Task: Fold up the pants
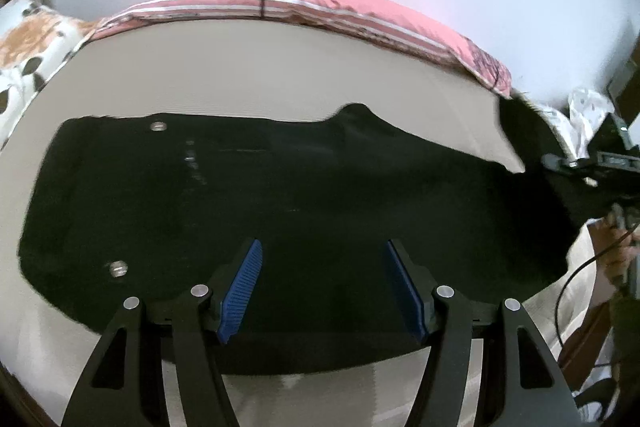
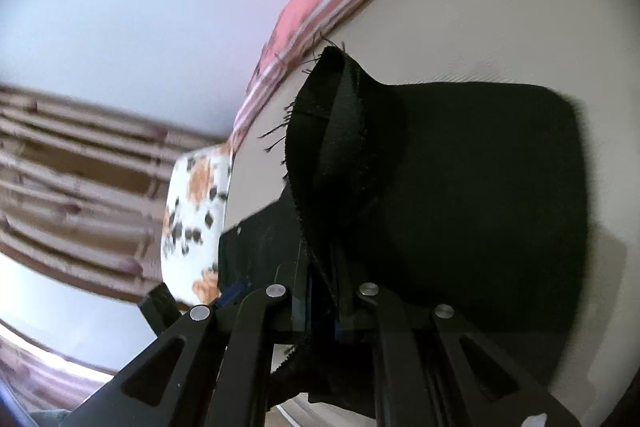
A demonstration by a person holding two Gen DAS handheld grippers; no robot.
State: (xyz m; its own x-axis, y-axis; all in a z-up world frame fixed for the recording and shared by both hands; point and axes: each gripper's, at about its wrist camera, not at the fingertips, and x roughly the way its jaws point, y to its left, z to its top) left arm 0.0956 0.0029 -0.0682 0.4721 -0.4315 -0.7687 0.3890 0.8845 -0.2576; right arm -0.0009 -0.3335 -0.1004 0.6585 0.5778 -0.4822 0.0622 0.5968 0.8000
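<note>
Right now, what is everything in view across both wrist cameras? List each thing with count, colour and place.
pants: one, black, spread on the bed, one end lifted.
metal buttons: two, silver, on the pants' left part.
bed sheet: one, beige, under the pants.
striped blanket: one, pink and white, along the bed's far edge.
floral pillow: one, white and orange, far left.
left hand-held gripper: one, black with blue pads, open above the pants.
right hand-held gripper: one, black, shut on the pants' frayed end.

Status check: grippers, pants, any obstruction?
Left gripper open, above pants. Right gripper shut on pants' frayed end, lifted. Nothing in the way.
</note>
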